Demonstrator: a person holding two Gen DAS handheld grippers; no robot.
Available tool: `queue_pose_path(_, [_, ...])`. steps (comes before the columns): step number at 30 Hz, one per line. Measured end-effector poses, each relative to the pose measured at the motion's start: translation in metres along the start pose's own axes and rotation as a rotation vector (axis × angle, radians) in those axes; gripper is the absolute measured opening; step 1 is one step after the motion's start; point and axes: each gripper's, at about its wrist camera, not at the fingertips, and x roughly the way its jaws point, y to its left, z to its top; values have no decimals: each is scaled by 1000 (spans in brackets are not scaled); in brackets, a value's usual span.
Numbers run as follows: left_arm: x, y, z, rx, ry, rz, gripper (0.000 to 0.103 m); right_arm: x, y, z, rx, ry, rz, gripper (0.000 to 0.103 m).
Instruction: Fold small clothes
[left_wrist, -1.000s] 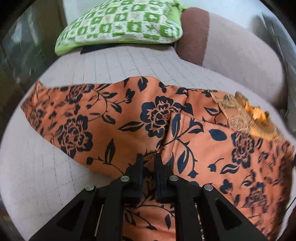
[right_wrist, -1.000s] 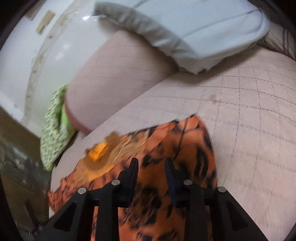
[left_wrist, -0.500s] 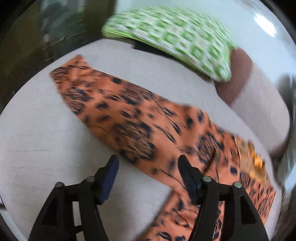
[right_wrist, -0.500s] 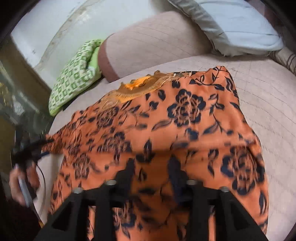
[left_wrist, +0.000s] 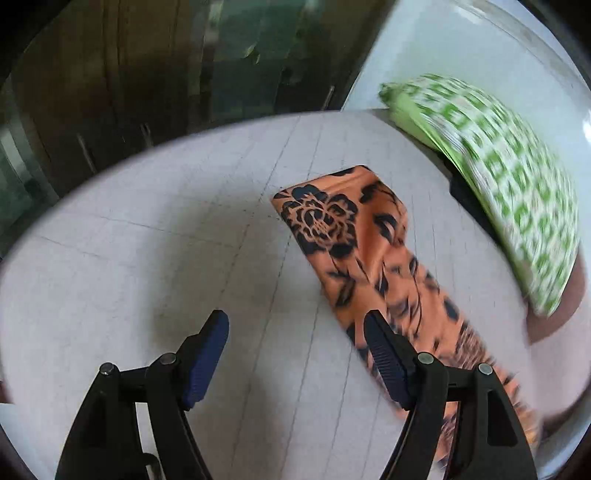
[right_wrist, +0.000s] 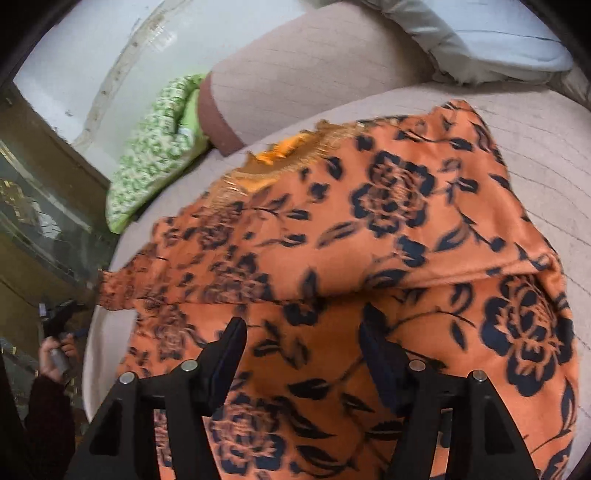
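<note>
An orange garment with a dark blue flower print (right_wrist: 388, 251) lies spread on a beige quilted sofa seat (left_wrist: 147, 258). Its gold embroidered neckline (right_wrist: 288, 155) points toward the backrest. In the left wrist view one sleeve (left_wrist: 343, 236) stretches out over the seat. My left gripper (left_wrist: 295, 347) is open and empty, above the seat, with its right finger over the sleeve's edge. My right gripper (right_wrist: 301, 350) is open and empty, above the garment's body. A fold line crosses the garment just ahead of it.
A green and white checked cushion (left_wrist: 509, 184) lies at the sofa's end, also in the right wrist view (right_wrist: 155, 155). A pale grey pillow (right_wrist: 480, 40) rests on the backrest (right_wrist: 314, 74). The person's hand (right_wrist: 55, 350) shows at the seat's left edge. Dark glass furniture (left_wrist: 147, 62) stands beyond.
Both grippers have let go of the garment and opened. The left gripper has swung left toward the sleeve end. The right gripper has pulled back, and the garment lies spread out.
</note>
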Motion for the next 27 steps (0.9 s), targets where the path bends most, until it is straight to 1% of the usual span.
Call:
queue_pose_path(2, [18,9,10,-79,44,-93,76,-3,7,1,-38,-26,-11,67])
queue_pose_path(4, [22,6,15,-86,5,-126,76,-2,10,0,-62,-34,-30,67])
queue_pose_path(5, [24,1,17,-73,-10,-161,76,0,9,0,-56,-31,-34,67])
queue_pose_path(6, [29,-3,19,-63,-6,-196,69,1,6,0,-41,-23,-28,67])
queue_pose_path(7, [37,-7,21,-65,11,-218,56,3,3,1,-25,-15,-21,67])
queue_pose_path(8, [43,-10,23,-64,21,-217,53,5,1,1,-15,-9,-19,67])
queue_pose_path(10, [48,-18,22,-33,-2,-200,53,8,-3,2,-5,-4,-24,67])
queue_pose_path(11, [51,-23,23,-11,-17,-200,50,9,-3,2,-7,-6,-28,67])
queue_pose_path(12, [53,-25,23,-5,-19,-198,40,10,-3,2,-12,-7,-32,67])
queue_pose_path(13, [57,-25,25,-7,-17,-184,27,11,-1,3,-20,-9,-36,67])
queue_pose_path(14, [59,-26,30,-15,-14,-171,21,11,0,3,-27,-12,-38,67])
queue_pose_path(15, [60,-24,30,-26,-12,-174,16,11,1,3,-33,-14,-38,67])
queue_pose_path(17, [61,-23,30,-43,-18,-185,14,12,2,3,-38,-13,-34,67])
queue_pose_path(20, [50,-30,23,-19,-50,-153,11,10,2,4,-29,-25,-27,66])
queue_pose_path(22, [34,-35,19,2,-81,-159,10,4,1,6,-24,-49,-23,66])
queue_pose_path(25, [-1,-55,10,63,-114,-202,10,-7,1,10,-14,-88,-12,66])
queue_pose_path(27, [-30,-79,0,131,-140,-231,10,-15,0,14,1,-108,0,66])
